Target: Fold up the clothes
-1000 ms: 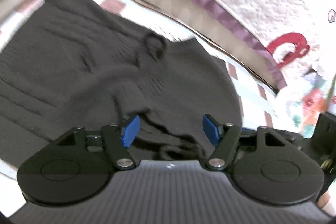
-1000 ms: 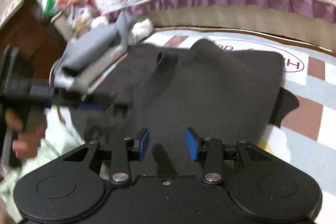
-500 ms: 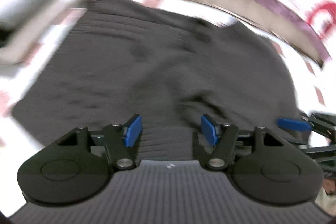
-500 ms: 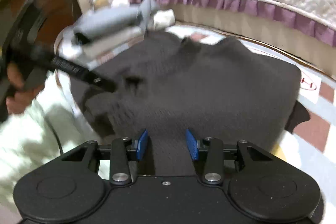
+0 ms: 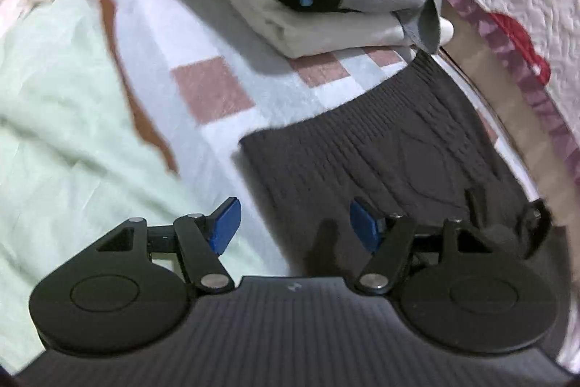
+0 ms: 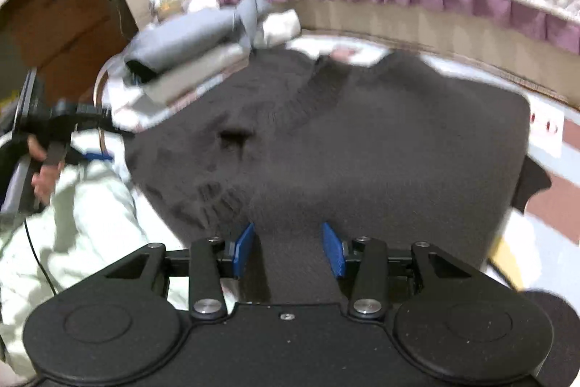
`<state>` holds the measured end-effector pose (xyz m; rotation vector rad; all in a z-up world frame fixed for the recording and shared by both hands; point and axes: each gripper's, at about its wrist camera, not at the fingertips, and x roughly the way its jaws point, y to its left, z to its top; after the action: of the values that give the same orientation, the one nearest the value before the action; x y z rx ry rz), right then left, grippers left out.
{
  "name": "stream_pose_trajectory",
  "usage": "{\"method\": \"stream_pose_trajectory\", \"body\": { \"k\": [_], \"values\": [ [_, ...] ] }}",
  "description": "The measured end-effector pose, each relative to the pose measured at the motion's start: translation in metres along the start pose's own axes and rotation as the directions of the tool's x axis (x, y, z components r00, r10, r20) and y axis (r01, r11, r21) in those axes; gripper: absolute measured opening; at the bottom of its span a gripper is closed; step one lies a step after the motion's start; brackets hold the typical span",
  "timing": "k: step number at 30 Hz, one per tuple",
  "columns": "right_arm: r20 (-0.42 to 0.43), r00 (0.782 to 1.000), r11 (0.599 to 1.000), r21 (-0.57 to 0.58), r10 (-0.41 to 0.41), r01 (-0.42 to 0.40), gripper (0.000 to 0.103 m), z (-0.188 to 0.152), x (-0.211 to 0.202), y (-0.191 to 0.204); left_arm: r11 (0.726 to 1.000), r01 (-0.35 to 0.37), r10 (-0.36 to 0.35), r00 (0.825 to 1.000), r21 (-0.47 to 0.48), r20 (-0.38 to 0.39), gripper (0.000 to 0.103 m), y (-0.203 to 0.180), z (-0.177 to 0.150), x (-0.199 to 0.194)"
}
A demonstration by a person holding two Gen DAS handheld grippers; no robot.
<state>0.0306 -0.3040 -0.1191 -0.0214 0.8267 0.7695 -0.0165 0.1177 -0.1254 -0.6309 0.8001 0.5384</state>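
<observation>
Grippers frame a dark knit sweater (image 6: 344, 140) spread on the checked mat (image 5: 214, 89): the right gripper (image 6: 288, 251) sits jaws apart over its near edge, the left gripper (image 5: 293, 227) spread wide at its ribbed hem, neither holding cloth. Beyond lie 2 folded garments (image 5: 326, 6), stacked. The sweater looks mid-fold; the next move calls for a firm pinch on an edge.

Checkered mat (image 5: 203, 89) carries: dark knit sweater (image 6: 362, 140) spread flat mid-mat, folded grey/white clothes stack (image 5: 326, 6) at its far left corner.
</observation>
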Motion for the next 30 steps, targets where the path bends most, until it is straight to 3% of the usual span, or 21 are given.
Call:
{"method": "stream_pose_trajectory", "body": {
  "k": [2, 9, 12, 17, 23, 25, 27, 28, 29, 30],
  "values": [
    [0.01, 1.0, 1.0, 0.005, 0.004, -0.004, 0.049, 0.0, -0.002, -0.001, 0.993, -0.08, 0.076, 0.996, 0.084, 0.043, 0.067, -0.012, -0.001, 0.005],
    [0.036, 0.999, 0.995, 0.095, 0.029, -0.032, 0.049, 0.002, -0.009, -0.014, 0.986, -0.116, 0.116, 0.993, 0.12, 0.006, 0.072, -0.011, 0.014, 0.025],
    [0.038, 0.998, 0.995, 0.085, 0.043, -0.046, 0.056, 0.002, -0.008, -0.012, 0.982, -0.131, 0.134, 0.991, 0.135, -0.009, 0.073, -0.011, 0.02, 0.033],
    [0.071, 0.996, 0.994, 0.093, 0.049, -0.055, 0.057, 0.004, -0.014, -0.01, 0.97, -0.14, 0.154, 0.986, 0.2, -0.058, 0.083, -0.015, 0.033, 0.049],
    [0.073, 0.997, 0.991, 0.131, 0.015, -0.025, 0.057, 0.003, -0.014, -0.02, 0.97, -0.135, 0.139, 0.99, 0.204, -0.007, 0.088, -0.017, 0.023, 0.05],
    [0.074, 0.997, 0.99, 0.141, 0.007, -0.017, 0.057, 0.004, -0.014, -0.022, 0.961, -0.134, 0.134, 0.991, 0.242, 0.015, 0.079, -0.022, 0.02, 0.049],
    [0.071, 0.997, 0.99, 0.138, 0.004, -0.013, 0.057, 0.003, -0.013, -0.021, 0.933, -0.112, 0.103, 0.994, 0.341, 0.044, 0.045, -0.033, 0.016, 0.046],
    [0.069, 0.998, 0.991, 0.136, 0.002, -0.012, 0.057, 0.003, -0.013, -0.021, 0.913, -0.114, 0.101, 0.993, 0.393, 0.053, 0.038, -0.04, 0.013, 0.045],
    [0.065, 0.998, 0.991, 0.133, 0.0, -0.008, 0.057, 0.003, -0.013, -0.021, 0.889, -0.116, 0.098, 0.993, 0.443, 0.062, 0.019, -0.048, 0.01, 0.044],
    [0.056, 0.998, 0.992, 0.128, -0.001, -0.006, 0.058, 0.003, -0.011, -0.02, 0.868, -0.135, 0.115, 0.991, 0.479, 0.07, 0.016, -0.056, 0.007, 0.044]
  ]
}}
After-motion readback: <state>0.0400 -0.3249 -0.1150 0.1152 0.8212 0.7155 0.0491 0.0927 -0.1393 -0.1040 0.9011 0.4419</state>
